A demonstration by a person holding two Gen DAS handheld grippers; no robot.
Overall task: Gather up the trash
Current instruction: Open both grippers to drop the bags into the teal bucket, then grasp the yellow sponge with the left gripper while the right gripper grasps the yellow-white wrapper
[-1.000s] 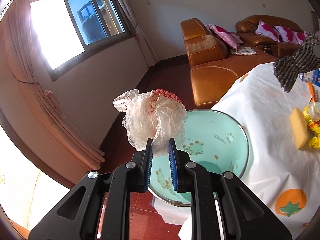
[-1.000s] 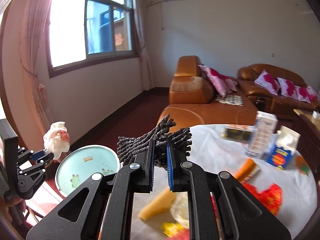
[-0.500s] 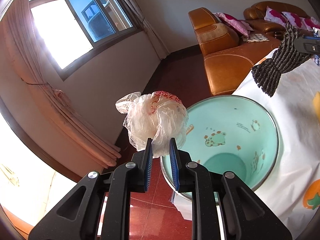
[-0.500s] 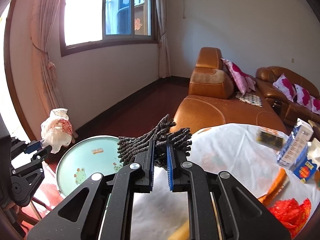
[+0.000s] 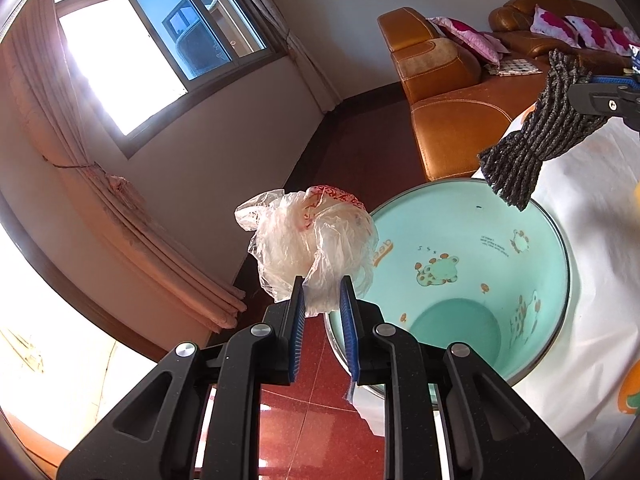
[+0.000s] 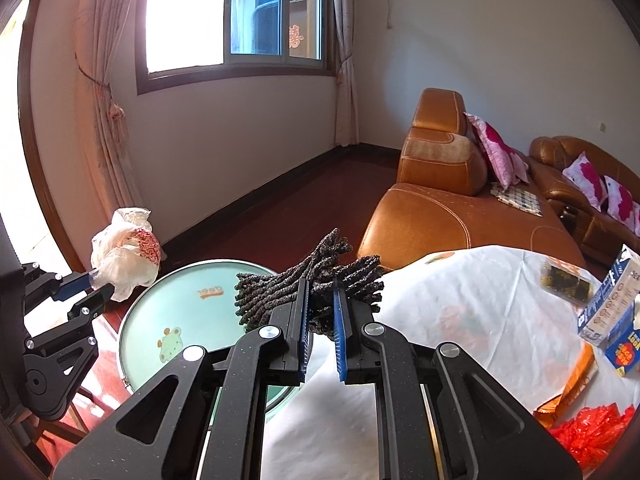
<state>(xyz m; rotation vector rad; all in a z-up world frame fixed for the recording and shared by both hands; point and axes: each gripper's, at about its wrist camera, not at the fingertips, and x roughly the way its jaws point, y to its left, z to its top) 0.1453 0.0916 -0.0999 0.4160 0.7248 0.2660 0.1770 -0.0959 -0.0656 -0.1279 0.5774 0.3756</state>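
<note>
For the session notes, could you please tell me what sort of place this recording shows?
Most likely a home living room: an orange-brown leather sofa with pink floral cushions, a curtained sliding window, and a table under a white printed plastic cloth.

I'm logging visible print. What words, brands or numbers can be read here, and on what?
"deer": inside wall of the bin.
Small black print by the bin's cartoon animals: too small to read.
Cartons on the table: print too blurred to read.
Plastic bag: red print, unreadable.

Bright daylight pours through the window [image 6: 256, 20] – pink curtains [image 6: 108, 92] tied back beside it. Pale walls [image 6: 480, 60], dark red floor [image 6: 280, 216], an orange leather sofa [image 6: 436, 200] with pink cushions [image 6: 496, 152].
</note>
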